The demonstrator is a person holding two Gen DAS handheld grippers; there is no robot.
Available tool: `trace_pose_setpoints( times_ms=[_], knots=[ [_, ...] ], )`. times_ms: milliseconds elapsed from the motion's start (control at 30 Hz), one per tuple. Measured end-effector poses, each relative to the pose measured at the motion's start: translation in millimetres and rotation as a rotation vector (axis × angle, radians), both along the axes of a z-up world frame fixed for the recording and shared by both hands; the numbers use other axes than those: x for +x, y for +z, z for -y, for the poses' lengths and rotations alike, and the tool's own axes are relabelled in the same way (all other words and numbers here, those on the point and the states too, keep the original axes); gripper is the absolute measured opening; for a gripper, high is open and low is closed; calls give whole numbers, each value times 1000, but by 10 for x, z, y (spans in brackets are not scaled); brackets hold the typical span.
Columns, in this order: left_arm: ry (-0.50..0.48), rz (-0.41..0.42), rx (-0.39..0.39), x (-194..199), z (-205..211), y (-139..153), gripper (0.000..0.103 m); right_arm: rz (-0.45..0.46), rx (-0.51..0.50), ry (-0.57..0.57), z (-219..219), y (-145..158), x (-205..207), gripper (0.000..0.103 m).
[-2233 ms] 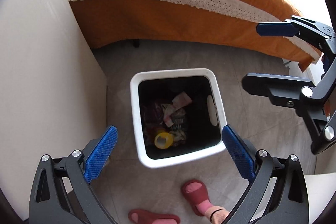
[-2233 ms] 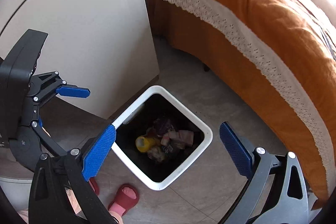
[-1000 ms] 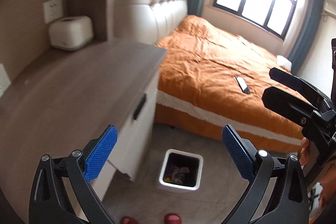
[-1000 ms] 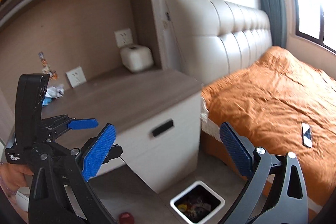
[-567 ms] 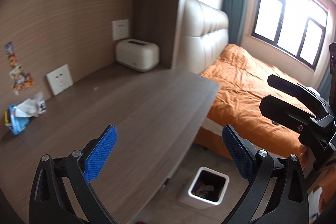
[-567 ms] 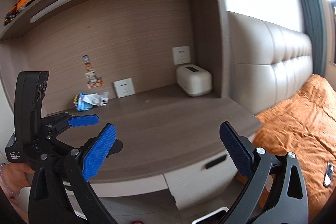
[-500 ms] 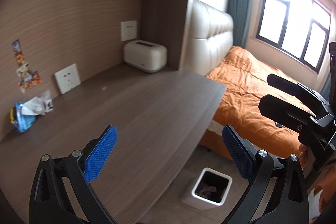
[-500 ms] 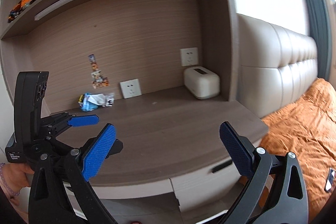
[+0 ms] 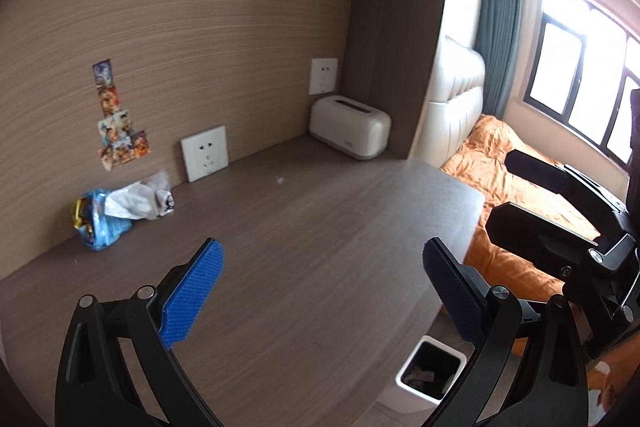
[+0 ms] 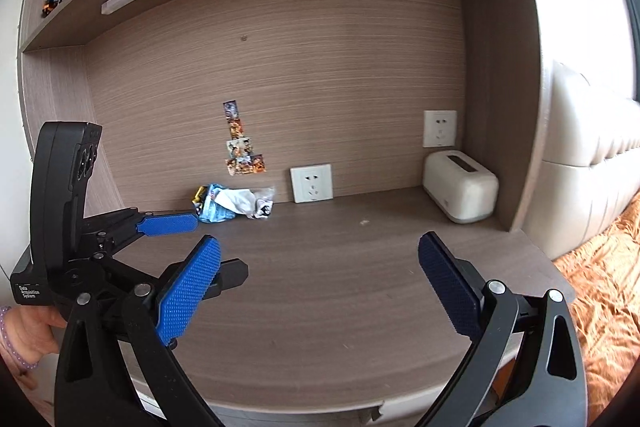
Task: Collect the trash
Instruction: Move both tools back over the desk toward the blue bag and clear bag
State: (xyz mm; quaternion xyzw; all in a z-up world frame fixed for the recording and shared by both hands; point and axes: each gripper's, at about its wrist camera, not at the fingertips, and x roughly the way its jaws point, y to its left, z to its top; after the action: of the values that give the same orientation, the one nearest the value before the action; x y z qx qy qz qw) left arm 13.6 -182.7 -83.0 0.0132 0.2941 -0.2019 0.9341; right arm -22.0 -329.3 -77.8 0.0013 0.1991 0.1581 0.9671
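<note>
Both hand-held grippers, left [image 9: 320, 291] and right [image 10: 320, 287], gape wide and empty over the surface [image 9: 320, 247]; wrappers [image 9: 120, 207] sit at ten o'clock, bin [image 9: 432, 373] at five.

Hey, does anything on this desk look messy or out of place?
Yes: a pile of crumpled wrappers lies at the back of the desk, against the wall left of the lower socket. Both tongs are open and empty.
</note>
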Motion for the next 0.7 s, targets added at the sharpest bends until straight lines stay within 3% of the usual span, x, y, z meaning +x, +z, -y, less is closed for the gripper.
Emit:
trace_pose_setpoints(
  times_ms=[333,700],
  knots=[
    [101,5,-9,267,-593,-24,98,-13,-14,70,-527,-23,474,99],
    [254,-4,52,825,-1361,-273,98,-33,-33,181,-1203,-276,1304,99]
  ],
)
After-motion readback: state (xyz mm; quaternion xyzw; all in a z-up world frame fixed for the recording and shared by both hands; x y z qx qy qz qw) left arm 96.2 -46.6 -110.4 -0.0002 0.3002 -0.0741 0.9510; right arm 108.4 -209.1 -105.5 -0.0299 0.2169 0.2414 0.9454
